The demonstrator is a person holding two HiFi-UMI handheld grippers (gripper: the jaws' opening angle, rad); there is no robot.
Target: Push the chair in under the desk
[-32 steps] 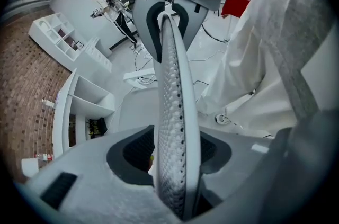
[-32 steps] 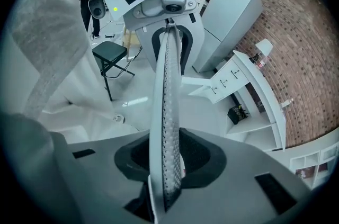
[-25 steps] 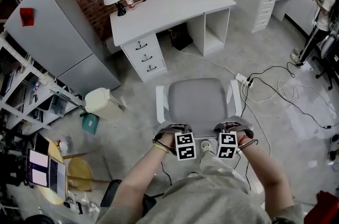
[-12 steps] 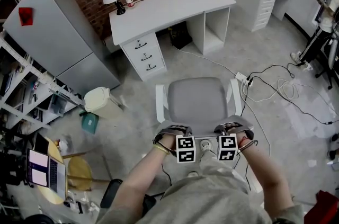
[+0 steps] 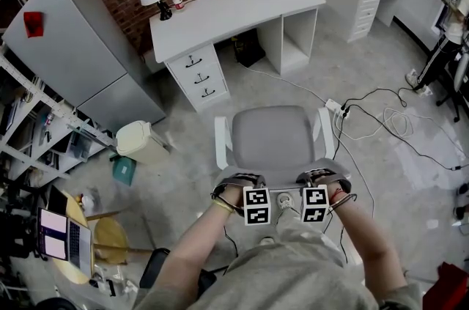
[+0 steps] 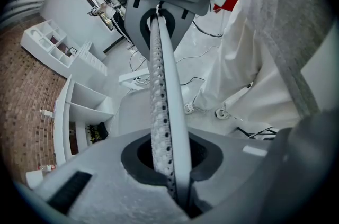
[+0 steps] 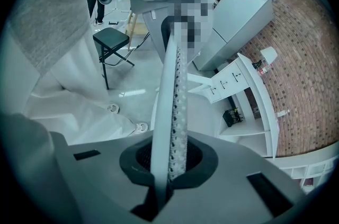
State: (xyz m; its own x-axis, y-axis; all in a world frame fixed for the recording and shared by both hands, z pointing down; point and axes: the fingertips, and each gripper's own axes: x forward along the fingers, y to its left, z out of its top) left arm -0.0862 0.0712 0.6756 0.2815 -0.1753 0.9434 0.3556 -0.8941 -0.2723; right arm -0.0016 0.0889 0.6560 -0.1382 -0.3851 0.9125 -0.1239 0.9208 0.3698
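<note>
The grey chair [image 5: 277, 138] with white armrests stands on the floor, apart from the white desk [image 5: 227, 12] by the brick wall. I stand behind the chair. My left gripper [image 5: 239, 182] and right gripper [image 5: 323, 179] sit side by side on the top of the chair back. In the left gripper view the left gripper [image 6: 172, 162] has just been closing and is shut on the back's white, perforated top edge [image 6: 164, 101]. In the right gripper view the right gripper [image 7: 167, 164] is shut on the same edge [image 7: 175, 101].
The desk's knee space [image 5: 253, 45] holds a dark object at the back. A power strip [image 5: 335, 109] and cables lie right of the chair. A cream bin [image 5: 139, 141], a grey cabinet [image 5: 80, 37] and a laptop table [image 5: 58, 239] stand left. A person [image 5: 448, 15] stands far right.
Both grippers stay on the chair back and their marker cubes have rolled a little. The chair has not moved. The person at the far right has shifted toward the picture's edge.
</note>
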